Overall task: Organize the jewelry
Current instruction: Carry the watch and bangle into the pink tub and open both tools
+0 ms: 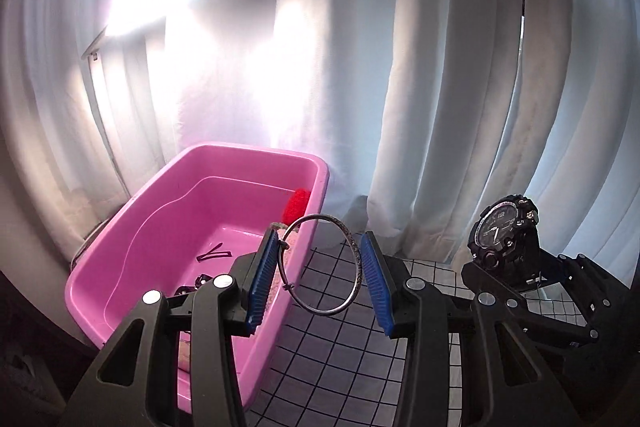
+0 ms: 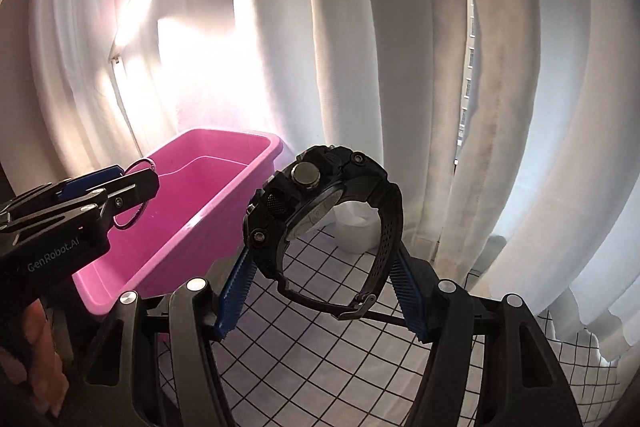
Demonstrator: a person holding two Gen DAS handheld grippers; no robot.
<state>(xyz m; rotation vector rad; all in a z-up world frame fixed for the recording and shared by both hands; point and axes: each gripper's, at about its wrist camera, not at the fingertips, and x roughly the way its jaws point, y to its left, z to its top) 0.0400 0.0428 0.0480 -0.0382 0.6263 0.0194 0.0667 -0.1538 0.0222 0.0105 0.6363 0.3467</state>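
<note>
The thin silver metal bangle (image 1: 323,264) hung upright between the blue ribbed pads of the left hand-held gripper (image 1: 320,283), pinched across its width, its plane facing the camera and its far edge poised just over the near right rim of the pink plastic tub (image 1: 316,183). The chunky black sports wristwatch (image 2: 320,227) sat clasped across its closed strap loop in the right hand-held gripper (image 2: 320,291), dial side turned to the left and buckle hanging lowest. Both pieces were held above the worktop (image 2: 320,367), which wore a white cloth with a black grid. The tub lay ahead and to the left of both grippers, its long axis running away from them toward the white curtains (image 2: 400,67); the left gripper was plainly the nearer, so the bangle looked likeliest to go in first. Inside the tub lay a red fuzzy item (image 1: 295,205) against the far wall, a dark hair clip (image 1: 214,253) on the floor, and further small dark pieces I could not make out.
</note>
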